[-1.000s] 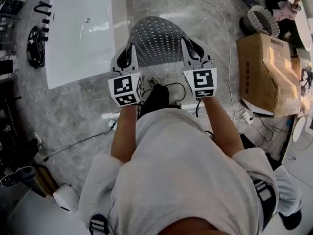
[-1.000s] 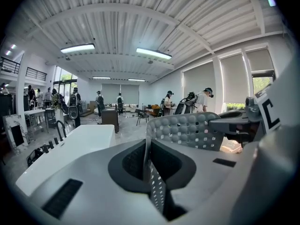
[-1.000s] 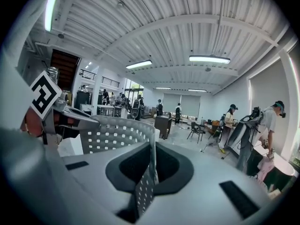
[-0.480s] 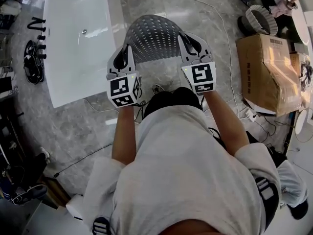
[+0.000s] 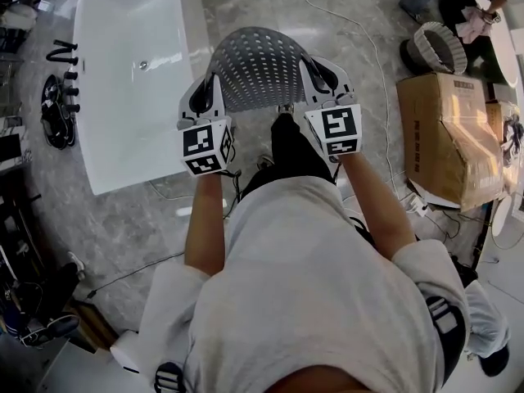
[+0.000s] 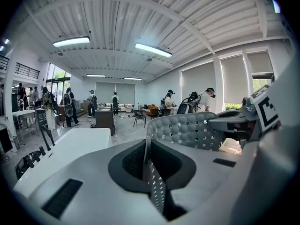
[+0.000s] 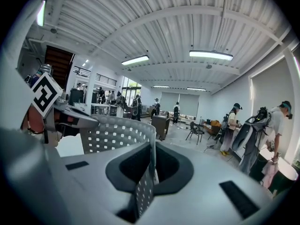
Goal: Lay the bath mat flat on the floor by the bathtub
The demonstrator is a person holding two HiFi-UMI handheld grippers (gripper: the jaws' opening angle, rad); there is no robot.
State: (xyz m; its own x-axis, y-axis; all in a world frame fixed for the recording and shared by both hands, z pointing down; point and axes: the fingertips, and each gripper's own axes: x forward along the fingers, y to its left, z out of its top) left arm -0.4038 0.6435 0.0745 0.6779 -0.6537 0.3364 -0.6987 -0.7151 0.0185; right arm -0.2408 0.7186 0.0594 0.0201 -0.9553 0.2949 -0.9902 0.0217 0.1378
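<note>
The bath mat (image 5: 258, 68) is grey, perforated and rounded at its far end. It hangs in the air in front of me, stretched between both grippers. My left gripper (image 5: 205, 97) is shut on the mat's left edge, and the thin holed sheet (image 6: 152, 182) runs between its jaws. My right gripper (image 5: 321, 76) is shut on the right edge, where the mat (image 7: 117, 132) curves away to the left. The white bathtub (image 5: 123, 129) stands on the floor to the left of the mat.
A cardboard box (image 5: 446, 137) and a round basket (image 5: 438, 47) stand at the right. Cables (image 5: 360, 31) run over the grey marble floor. Black tap fittings (image 5: 65, 64) lie left of the tub. Several people stand far off in the hall.
Both grippers keep their hold on the mat, about level. The person's dark-trousered leg has stepped forward under the mat, and the view has shifted a little against the tub.
</note>
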